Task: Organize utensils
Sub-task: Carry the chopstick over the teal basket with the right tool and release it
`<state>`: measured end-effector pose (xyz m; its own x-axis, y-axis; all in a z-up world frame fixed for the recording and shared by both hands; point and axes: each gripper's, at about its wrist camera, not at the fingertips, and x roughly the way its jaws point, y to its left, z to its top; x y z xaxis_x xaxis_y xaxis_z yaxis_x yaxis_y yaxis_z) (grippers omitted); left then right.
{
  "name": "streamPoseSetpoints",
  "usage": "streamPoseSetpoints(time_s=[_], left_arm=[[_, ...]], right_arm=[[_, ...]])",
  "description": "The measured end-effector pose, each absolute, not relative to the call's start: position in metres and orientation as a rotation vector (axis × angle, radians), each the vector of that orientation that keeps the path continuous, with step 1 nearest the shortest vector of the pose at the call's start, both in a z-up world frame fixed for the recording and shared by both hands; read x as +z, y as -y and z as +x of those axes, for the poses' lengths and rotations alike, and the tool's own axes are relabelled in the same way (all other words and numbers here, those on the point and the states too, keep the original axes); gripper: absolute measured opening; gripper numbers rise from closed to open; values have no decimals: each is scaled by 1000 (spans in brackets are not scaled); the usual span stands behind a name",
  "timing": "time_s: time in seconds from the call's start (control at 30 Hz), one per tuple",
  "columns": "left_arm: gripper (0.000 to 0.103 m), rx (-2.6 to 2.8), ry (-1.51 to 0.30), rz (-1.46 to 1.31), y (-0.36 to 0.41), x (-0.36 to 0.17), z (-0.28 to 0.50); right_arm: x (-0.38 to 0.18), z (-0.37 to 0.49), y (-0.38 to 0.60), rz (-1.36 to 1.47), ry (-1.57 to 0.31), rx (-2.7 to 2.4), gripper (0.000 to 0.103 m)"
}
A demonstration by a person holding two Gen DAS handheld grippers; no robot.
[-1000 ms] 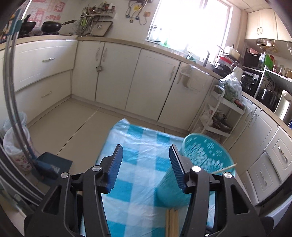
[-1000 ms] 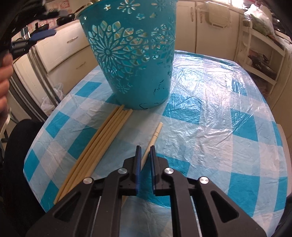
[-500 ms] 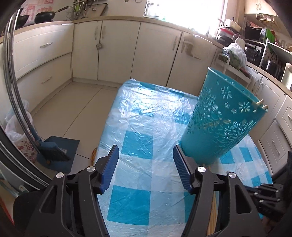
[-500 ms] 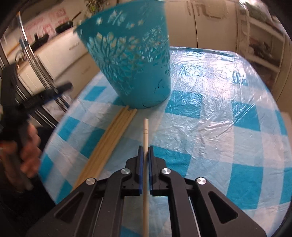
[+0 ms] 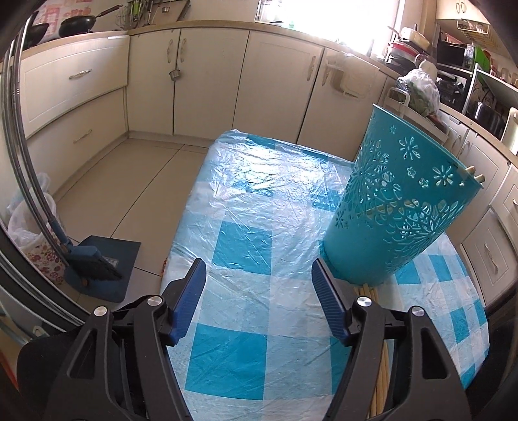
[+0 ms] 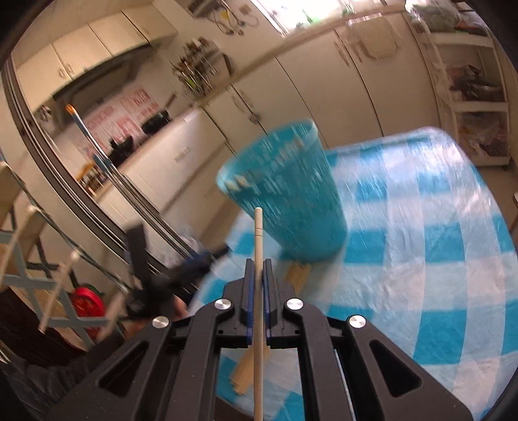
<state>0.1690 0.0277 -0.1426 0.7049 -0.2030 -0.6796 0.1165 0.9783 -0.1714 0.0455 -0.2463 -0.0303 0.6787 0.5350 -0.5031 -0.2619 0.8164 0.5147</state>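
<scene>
While sunlight is pouring through the kitchen window (image 5: 327, 13) over cream cabinets (image 5: 207, 77), a plastic-covered blue-checked table (image 5: 259, 210) is carrying a teal basket (image 5: 398, 207) and loose chopsticks (image 6: 298, 275). The left gripper (image 5: 259, 291) is hovering spread wide and holding nothing; the right gripper (image 6: 255, 278) is pinching one chopstick (image 6: 258, 233) near the basket rim.

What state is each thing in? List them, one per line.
Left gripper: open, empty.
Right gripper: shut on chopstick, lifted.
Basket: upright on table, chopstick ends at rim.
Loose chopsticks: flat by basket.
Tablecloth: spread, plastic-covered.
</scene>
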Motion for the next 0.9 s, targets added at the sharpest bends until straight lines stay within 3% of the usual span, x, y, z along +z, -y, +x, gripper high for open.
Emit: streamPoseSetpoints(time_s=[0.2,0.33,0.57,0.9], left_arm=[[65,-183,-772,-108,-24,-145,168],[66,-178,-776,-118,-26,-146,169],[67,-179,-776,-141,-31,-146,172],[68,-185,-778,-146,-30,-147,173]], right_arm=[[47,83,230,428,-400,430,6],[60,124,217,377,-277,327,6],[18,166,196,263,-264,165,6],[4,175,200,195,-305,136,6]])
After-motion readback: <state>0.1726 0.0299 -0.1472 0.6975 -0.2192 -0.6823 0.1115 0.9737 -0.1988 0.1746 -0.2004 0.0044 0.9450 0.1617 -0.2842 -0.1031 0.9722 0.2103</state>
